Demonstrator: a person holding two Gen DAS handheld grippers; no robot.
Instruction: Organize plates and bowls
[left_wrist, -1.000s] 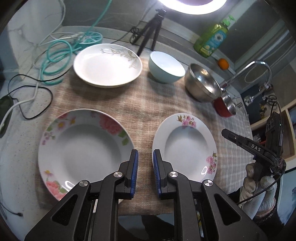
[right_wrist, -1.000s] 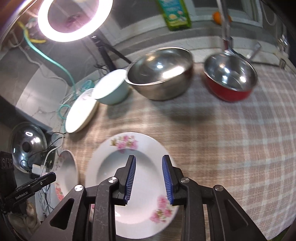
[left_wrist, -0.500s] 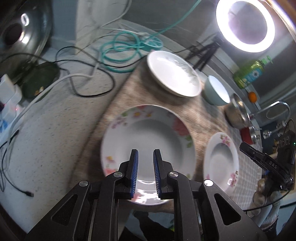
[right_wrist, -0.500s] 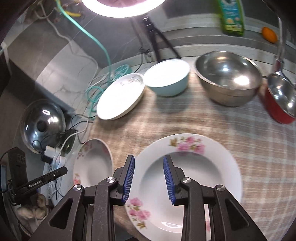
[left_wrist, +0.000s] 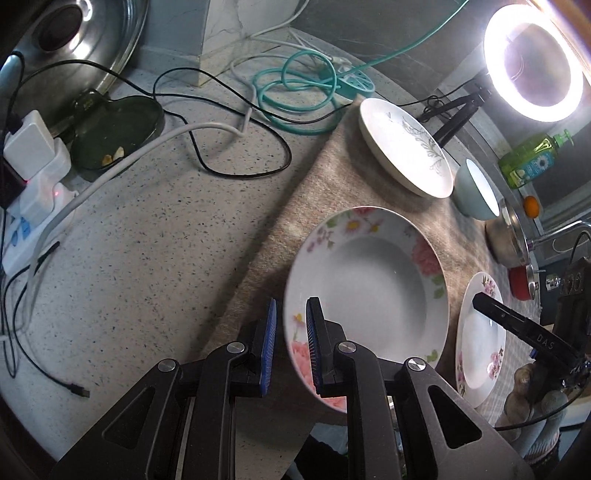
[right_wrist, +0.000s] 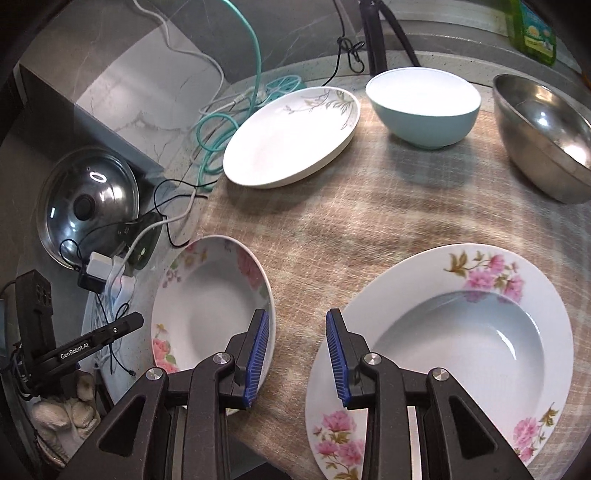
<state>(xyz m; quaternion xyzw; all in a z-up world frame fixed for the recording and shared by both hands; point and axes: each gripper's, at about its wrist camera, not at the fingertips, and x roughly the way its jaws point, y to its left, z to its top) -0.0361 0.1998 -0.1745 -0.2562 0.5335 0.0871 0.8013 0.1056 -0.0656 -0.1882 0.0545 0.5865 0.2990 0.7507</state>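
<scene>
The checked cloth (right_wrist: 388, 221) covers much of the counter (left_wrist: 155, 236), and all the dishes sit on it, so a pull on the cloth could drag them all. The steel bowl (right_wrist: 543, 140) is at the far right, with the blue bowl (right_wrist: 424, 107) beside it and a plain white plate (right_wrist: 291, 136) near the green cable (left_wrist: 295, 96). Closer in are two flower plates – the big flower plate (left_wrist: 369, 288) and the smaller flower plate (right_wrist: 461, 350). The left gripper (left_wrist: 291, 343) has its jaws almost shut with a thin gap, and they hold nothing; the big plate's near rim sits right at that gap. If they pinch only the thin edge, the plate may slip and crack. The right gripper (right_wrist: 297, 354) is partly open and holds nothing – it hangs over the cloth between the two flower plates, and could bump one
</scene>
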